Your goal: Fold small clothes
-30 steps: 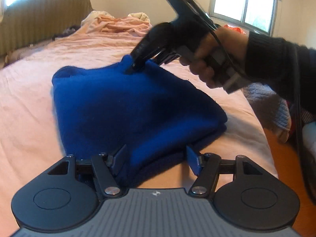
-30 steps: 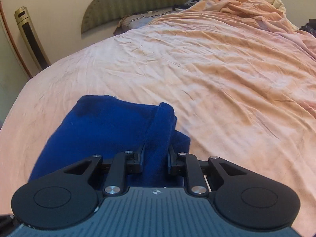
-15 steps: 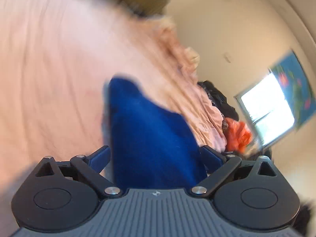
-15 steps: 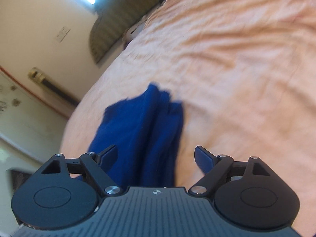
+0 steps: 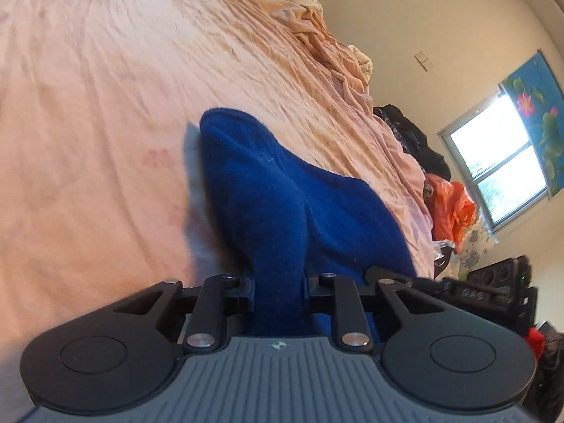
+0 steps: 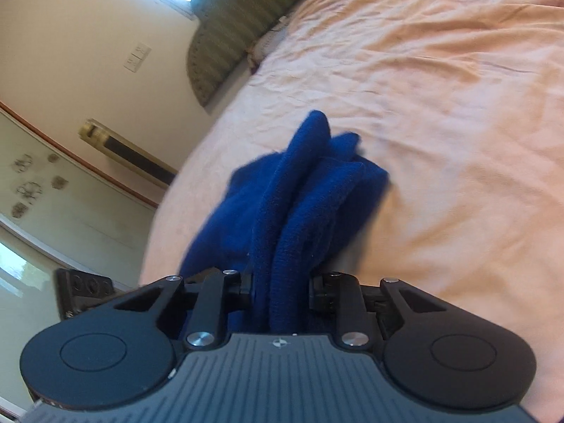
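- Both grippers, spread wide with the cloth loose between their fingers half a second ago, are now pinched onto the blue garment [image 5: 282, 204]; both views have also tilted further.
- Left gripper [image 5: 278, 287]: fingers drawn in against a thick fold of the blue garment, which fills the gap between them and runs back under the gripper body.
- From the left wrist view, the garment extends forward from the fingers as a raised ridge ending in a rounded tip, over the peach bedsheet [image 5: 88, 123]; a shadow falls on the sheet to its left.
- Right gripper [image 6: 280, 290]: fingers clamped on several stacked, rolled folds of the blue garment [image 6: 303, 190], which pass straight between the fingers.
- From the right wrist view, the bundled folds stand out ahead of the fingers in a narrow pile; whether its far end touches the bedsheet [image 6: 458, 123] cannot be told.
- Background, left wrist view: rumpled bedding [image 5: 328, 35] at the far end of the bed, an orange bag [image 5: 453, 208] and a window [image 5: 500, 158].
- Background, right wrist view: a striped headboard [image 6: 239, 24] and a wall switch [image 6: 136, 58].
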Demonstrator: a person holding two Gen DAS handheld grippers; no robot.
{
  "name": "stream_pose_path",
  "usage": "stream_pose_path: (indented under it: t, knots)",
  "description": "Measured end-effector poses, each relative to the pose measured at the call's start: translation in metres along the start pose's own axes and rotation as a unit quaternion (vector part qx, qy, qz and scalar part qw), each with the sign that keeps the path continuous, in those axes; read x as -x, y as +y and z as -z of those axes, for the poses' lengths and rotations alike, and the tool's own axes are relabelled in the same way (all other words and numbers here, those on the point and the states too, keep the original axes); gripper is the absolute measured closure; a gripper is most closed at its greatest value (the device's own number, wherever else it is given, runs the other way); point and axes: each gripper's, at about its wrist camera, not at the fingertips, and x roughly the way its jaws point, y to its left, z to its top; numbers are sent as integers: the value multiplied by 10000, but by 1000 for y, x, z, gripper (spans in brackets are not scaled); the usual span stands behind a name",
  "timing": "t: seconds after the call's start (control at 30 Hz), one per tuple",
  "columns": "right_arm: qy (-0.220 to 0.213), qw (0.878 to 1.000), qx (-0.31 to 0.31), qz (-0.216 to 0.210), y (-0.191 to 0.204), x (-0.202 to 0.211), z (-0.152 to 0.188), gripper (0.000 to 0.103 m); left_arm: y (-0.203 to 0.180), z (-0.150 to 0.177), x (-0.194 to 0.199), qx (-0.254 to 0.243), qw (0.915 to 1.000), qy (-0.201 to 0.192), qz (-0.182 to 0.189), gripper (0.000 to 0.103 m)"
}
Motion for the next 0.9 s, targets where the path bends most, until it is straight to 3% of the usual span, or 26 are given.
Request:
stream_pose_path:
  t: [0.17,0.23,0.3,0.37,0.4,0.43,0.47,0.53,0.67,0.73,0.77,0.8,0.83,0.87,0.9]
  knots:
    - [206,9982,84,-557,43,-27,10,76,3,-18,81,-171,9997,-137,-94,82]
    - [358,9979,98,-531,52,-50,15,74,17,-28,103,-103,9996,-123,-213,80]
    - [476,9984,-4,-291,51,-71,22,68,34,-31,109,-164,9989,144,-409,76]
    - [499,9985,-222,-99,44,-77,27,61,59,-25,107,171,9966,297,-747,64]
    - [426,9983,-374,-136,40,-69,30,56,68,-20,113,438,9969,213,-625,59]
    - [288,9984,-450,-203,38,-55,33,53,72,-12,123,570,9973,51,-456,46]
    - [126,9989,-379,-263,36,-39,39,50,72,-2,136,593,9976,-136,-328,26]
    - [-91,9996,-57,-265,39,-9,52,26,69,22,157,601,9970,-451,-158,9]
    - [217,9980,592,27,43,10,78,25,62,59,160,761,9960,-414,202,9]
    - [474,9972,577,47,42,3,86,26,52,67,153,512,9969,-587,119,9]
    - [584,9965,593,58,43,-2,91,29,47,68,149,438,9970,-638,67,10]
    - [571,9961,662,65,45,-5,96,46,46,69,148,423,9969,-659,45,10]
    - [728,9951,652,117,47,-12,97,83,42,69,144,377,9975,-596,23,31]
    - [933,9942,529,77,47,-18,99,87,38,69,139,311,9986,-419,-4,92]
    - [870,9946,559,68,50,-16,100,87,37,70,132,291,9993,-152,-197,93]
